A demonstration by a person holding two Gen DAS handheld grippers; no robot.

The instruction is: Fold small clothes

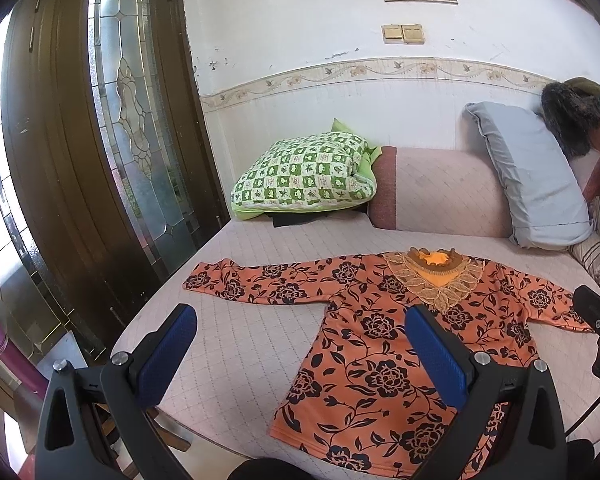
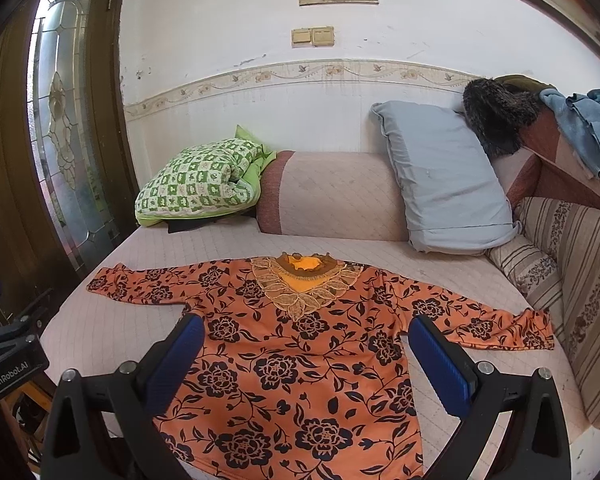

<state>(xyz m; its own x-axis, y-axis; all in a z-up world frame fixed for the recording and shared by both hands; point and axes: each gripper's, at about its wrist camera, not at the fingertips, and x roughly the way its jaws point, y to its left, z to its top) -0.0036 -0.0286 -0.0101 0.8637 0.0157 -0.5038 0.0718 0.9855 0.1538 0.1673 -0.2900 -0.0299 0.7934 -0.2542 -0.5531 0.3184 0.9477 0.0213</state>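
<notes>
Nearest the cameras, the left gripper (image 1: 300,344) and the right gripper (image 2: 306,354) both hover above the near end of the bed with their blue-padded fingers spread wide apart and nothing between them. Just beyond lies the orange floral blouse (image 2: 296,344), spread flat and face up on the pale quilted mattress (image 2: 204,244): hem toward 6 o'clock, gold-embroidered neckline at 12 o'clock, one sleeve stretched out toward 9 o'clock, the other toward 3 o'clock, its cuff near the striped cushion (image 2: 572,280) along the bed's right side. In the left wrist view the blouse (image 1: 380,332) sits right of centre, the left gripper's fingers framing its left side. Farther back, against the wall, a green checked pillow (image 2: 198,182) rests at 10 o'clock, a pink bolster (image 2: 332,196) at 12, and a grey-blue pillow (image 2: 444,180) leans at 1 o'clock. A glazed wooden door (image 1: 124,120) stands at far left.
</notes>
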